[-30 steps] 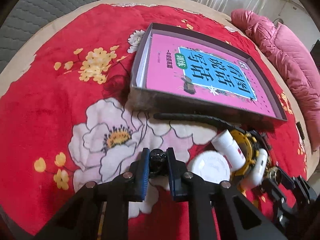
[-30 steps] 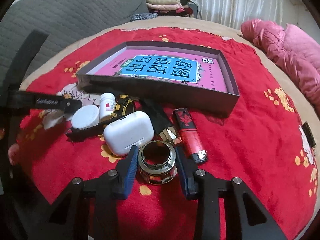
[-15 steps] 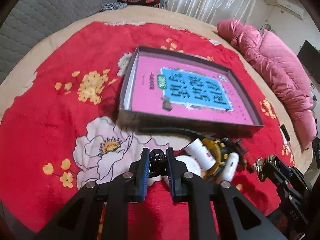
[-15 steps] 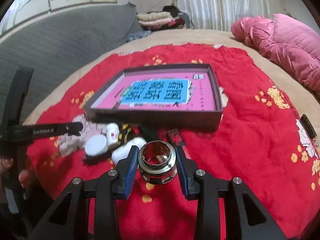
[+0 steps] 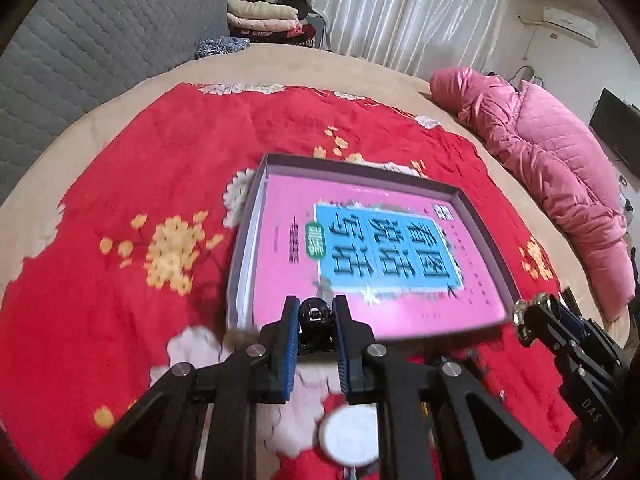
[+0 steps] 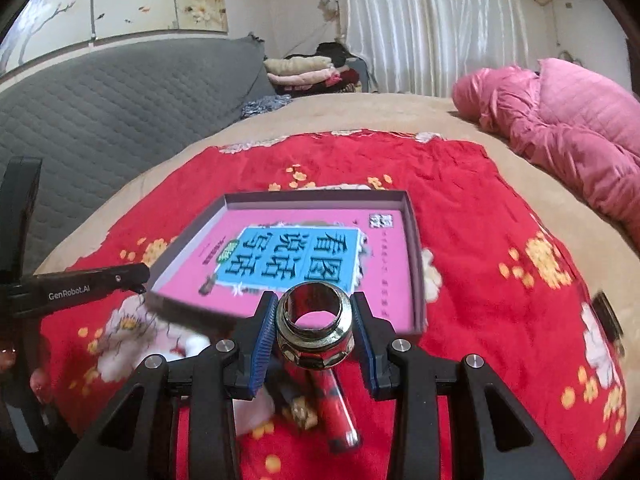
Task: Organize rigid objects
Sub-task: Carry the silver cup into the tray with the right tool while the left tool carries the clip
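Both hand-held grippers loaded, box tray ahead

My left hand-held gripper pinches a small black part; my right hand-held gripper pinches a chrome ring. Just beyond both lies the box tray, low-rimmed, holding a pink book titled 看图说话.

From my station I see a red floral blanket spread over a tan bed cover that shows all around its edges. A pink quilted coat lies bunched at the right side of the bed. A grey quilted headboard rises behind on the left, and a pile of folded clothes sits beside its end. White pleated curtains hang along the back wall. An air conditioner is mounted high on the right, with a dark screen lower down.
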{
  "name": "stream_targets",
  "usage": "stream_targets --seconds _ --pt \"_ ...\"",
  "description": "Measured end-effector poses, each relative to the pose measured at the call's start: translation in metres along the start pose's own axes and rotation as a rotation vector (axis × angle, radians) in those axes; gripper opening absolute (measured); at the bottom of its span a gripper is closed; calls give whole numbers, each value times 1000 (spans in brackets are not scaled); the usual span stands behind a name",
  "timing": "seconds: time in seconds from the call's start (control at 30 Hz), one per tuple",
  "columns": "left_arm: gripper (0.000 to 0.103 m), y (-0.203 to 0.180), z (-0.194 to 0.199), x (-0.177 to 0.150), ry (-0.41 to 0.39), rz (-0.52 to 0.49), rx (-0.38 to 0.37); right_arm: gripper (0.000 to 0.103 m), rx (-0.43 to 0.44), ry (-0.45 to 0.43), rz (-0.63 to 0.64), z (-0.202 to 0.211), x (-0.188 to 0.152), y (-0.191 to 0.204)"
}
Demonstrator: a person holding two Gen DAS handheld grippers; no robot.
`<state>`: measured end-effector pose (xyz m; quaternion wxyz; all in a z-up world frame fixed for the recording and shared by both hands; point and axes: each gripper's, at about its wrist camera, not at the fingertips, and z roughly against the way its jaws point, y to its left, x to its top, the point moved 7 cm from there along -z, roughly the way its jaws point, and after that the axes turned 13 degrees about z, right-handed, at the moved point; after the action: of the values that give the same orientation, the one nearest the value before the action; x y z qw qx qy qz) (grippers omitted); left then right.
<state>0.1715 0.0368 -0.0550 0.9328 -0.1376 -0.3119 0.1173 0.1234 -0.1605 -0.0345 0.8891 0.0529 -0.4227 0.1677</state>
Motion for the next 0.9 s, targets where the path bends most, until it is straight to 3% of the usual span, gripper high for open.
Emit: stream_targets --seconds 0.3,0.9 --pt "17 3 -41 18 27 -9 49 38 -13 103 -27 -54 2 -13" --pt "17 -1 -73 0 109 -61 54 38 -72 206 -45 -81 -15 -31"
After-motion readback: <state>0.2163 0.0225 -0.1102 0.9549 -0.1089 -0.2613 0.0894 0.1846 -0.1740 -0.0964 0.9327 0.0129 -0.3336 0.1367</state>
